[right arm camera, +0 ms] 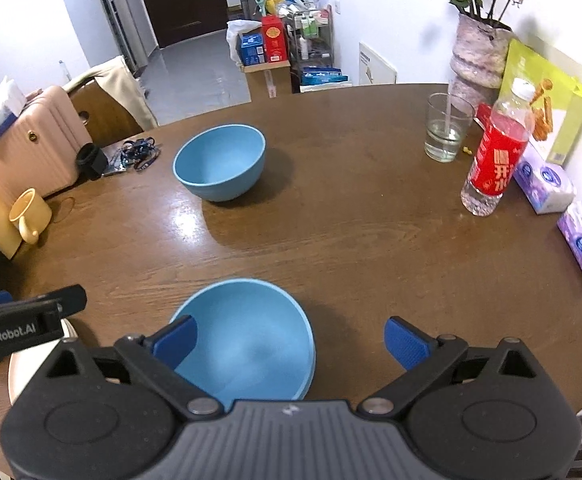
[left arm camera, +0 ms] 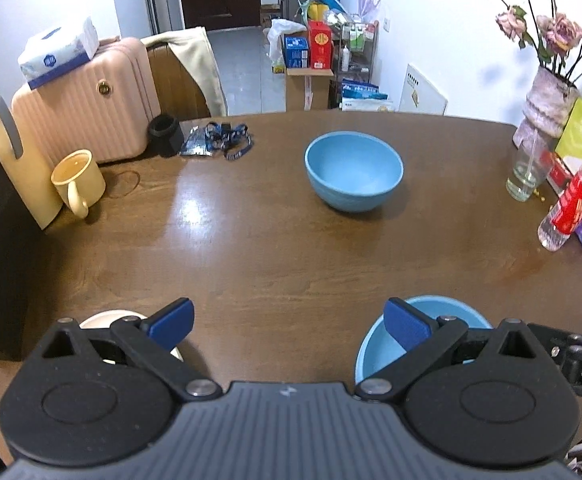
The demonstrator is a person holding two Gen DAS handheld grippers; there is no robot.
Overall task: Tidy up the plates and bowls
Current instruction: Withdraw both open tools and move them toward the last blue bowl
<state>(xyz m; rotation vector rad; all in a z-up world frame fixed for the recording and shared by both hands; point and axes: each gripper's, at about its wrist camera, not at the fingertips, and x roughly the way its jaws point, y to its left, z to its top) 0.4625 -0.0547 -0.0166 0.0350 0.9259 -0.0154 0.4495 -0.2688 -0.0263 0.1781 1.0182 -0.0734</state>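
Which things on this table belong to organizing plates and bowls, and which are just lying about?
Job: far blue bowl; near blue bowl; cream plate at the near edge.

Lying about: yellow mug; glass; water bottle; vase; tissue packs; lanyards.

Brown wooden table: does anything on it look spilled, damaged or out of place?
Nothing is broken or tipped. One oddity: a faint ring stain marks the brown wooden table beside the yellow ceramic mug. A few small yellow crumbs lie by the clear drinking glass.
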